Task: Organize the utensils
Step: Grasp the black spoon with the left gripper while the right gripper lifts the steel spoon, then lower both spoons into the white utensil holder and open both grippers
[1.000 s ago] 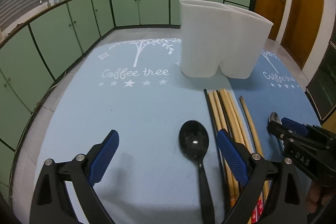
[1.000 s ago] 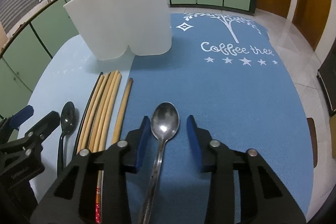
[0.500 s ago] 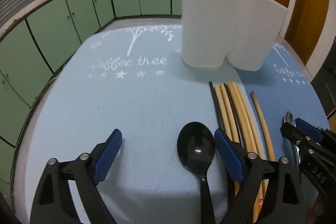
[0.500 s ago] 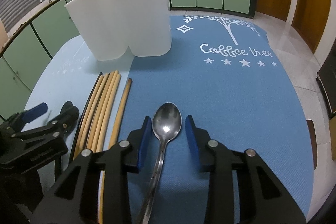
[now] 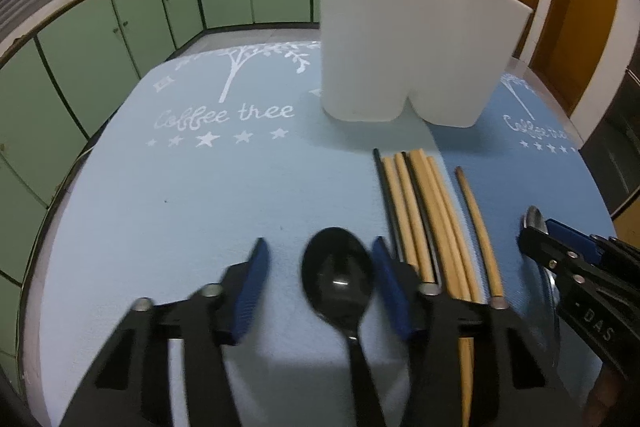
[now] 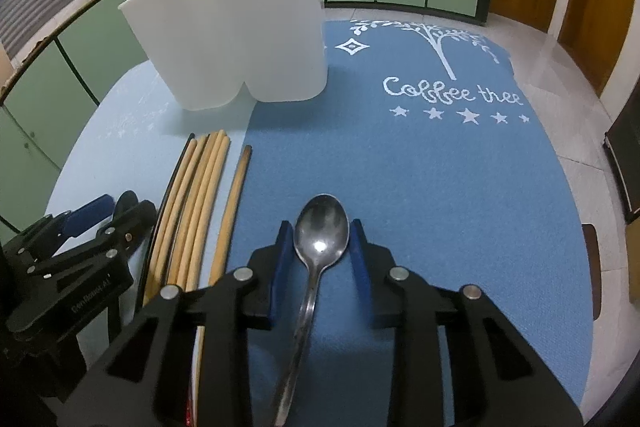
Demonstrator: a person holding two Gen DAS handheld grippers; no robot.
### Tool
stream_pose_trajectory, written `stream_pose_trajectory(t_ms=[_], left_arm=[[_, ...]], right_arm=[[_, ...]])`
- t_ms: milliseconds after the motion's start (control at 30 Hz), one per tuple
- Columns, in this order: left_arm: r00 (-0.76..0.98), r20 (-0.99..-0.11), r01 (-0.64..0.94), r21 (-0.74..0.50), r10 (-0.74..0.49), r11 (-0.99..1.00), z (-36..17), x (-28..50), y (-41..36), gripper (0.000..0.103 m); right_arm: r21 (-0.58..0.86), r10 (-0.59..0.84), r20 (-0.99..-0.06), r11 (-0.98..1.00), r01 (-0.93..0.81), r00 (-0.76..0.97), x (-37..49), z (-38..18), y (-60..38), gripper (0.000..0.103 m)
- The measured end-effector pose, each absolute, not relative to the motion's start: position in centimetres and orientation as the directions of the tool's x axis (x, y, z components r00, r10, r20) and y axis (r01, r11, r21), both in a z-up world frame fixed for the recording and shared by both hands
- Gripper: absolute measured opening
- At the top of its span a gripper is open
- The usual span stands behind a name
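Note:
A black plastic spoon (image 5: 338, 279) lies on the light blue mat between the pads of my left gripper (image 5: 320, 281), whose jaws stand narrowed around the bowl but apart from it. A metal spoon (image 6: 320, 231) lies on the darker blue mat between the pads of my right gripper (image 6: 320, 255), which stand close beside its neck with small gaps. Several wooden and black chopsticks (image 5: 424, 211) lie between the spoons; they also show in the right wrist view (image 6: 200, 191). A white two-compartment holder (image 5: 408, 39) stands upright behind them, also seen in the right wrist view (image 6: 236, 35).
Two "Coffee tree" mats cover the table, light blue (image 5: 180, 187) on the left and darker blue (image 6: 440, 187) on the right. Green kitchen cabinets (image 5: 120, 35) and wooden doors (image 5: 576, 7) surround the table. The table's edge curves close on the left (image 5: 52, 211).
My left gripper's jaws have narrowed around the black spoon's bowl and moved slightly forward. My right gripper's jaws have narrowed a little around the metal spoon.

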State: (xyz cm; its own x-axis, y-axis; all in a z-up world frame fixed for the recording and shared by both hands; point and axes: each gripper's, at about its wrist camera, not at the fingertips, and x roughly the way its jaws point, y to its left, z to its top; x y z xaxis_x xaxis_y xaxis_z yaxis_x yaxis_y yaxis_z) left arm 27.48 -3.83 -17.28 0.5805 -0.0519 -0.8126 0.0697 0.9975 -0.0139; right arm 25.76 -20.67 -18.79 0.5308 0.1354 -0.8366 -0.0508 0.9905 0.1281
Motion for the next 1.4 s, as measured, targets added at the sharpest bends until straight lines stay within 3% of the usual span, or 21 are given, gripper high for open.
stream_pose_trajectory(t_ms=[33,200,667,1100,1400], left_arm=[[0.579,-0.812,0.079,-0.028,-0.069,0.996,-17.2,27.3,-3.9,0.035],[0.61,-0.787,0.093,-0.053,-0.099,0.994,-16.5,26.2,-3.8,0.035],[0.805,-0.581,0.087,-0.079,-0.117,0.993,-10.0,23.0,-2.5,0.035],[0.916,-0.368,0.132,-0.093,-0.157,0.987,-1.5,27.1,-2.4,0.035],[0.964,-0.228,0.121,-0.071,-0.135,0.99,2.3,34.7,-3.9,0.035]], right_arm=[[0.132,0.141,-0.836,0.99,-0.054,0.53,25.7,-18.8,-20.7,0.027],[0.189,0.198,-0.81,0.979,-0.074,0.552,24.8,-18.0,-21.3,0.027],[0.26,0.32,-0.628,0.945,-0.196,0.71,22.3,-12.0,-22.8,0.027],[0.262,0.391,-0.435,0.917,-0.301,0.811,26.1,-2.8,-24.1,0.027],[0.198,0.308,-0.336,0.947,-0.253,0.89,33.5,0.4,-24.0,0.027]])
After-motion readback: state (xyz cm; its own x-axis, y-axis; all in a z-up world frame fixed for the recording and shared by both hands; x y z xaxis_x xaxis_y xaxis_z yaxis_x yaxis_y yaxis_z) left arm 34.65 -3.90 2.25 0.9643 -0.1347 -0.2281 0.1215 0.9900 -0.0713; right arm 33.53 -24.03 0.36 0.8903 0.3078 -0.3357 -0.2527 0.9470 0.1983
